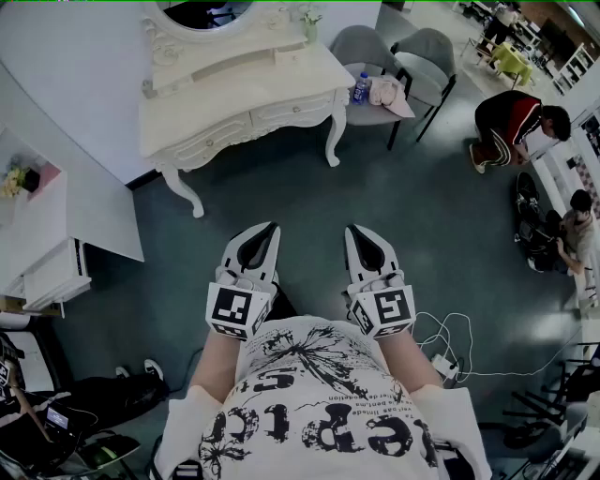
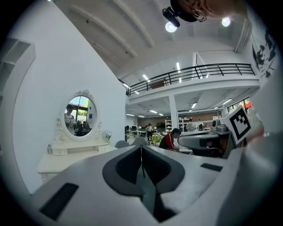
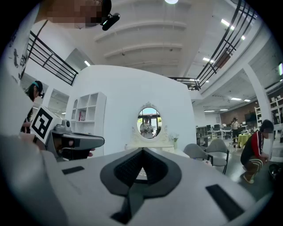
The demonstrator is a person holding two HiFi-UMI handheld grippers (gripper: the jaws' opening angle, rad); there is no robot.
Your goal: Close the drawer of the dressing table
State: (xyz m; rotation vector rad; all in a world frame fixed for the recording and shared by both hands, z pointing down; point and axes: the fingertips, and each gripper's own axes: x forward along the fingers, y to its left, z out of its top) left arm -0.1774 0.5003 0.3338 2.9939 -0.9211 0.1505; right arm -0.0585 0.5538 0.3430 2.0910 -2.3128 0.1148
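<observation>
The white dressing table (image 1: 234,94) stands against the wall at the top of the head view, with an oval mirror (image 1: 206,14) above it. Its drawer fronts (image 1: 281,112) sit under the top; from here I cannot tell whether one stands out. Both grippers are held level close to the person's body, well short of the table, pointing toward it. My left gripper (image 1: 271,228) is shut with nothing in it, and so is my right gripper (image 1: 353,231). In the left gripper view the jaws of the left gripper (image 2: 141,148) meet in a thin seam, the table (image 2: 70,152) lying far left. The right gripper (image 3: 142,150) faces the mirror (image 3: 149,120).
Two grey chairs (image 1: 417,58) stand right of the table, one carrying a bottle (image 1: 361,89) and a pink cloth (image 1: 386,92). A white cabinet (image 1: 47,253) is at the left. A person crouches at the right (image 1: 511,122). Cables (image 1: 450,337) lie on the green floor.
</observation>
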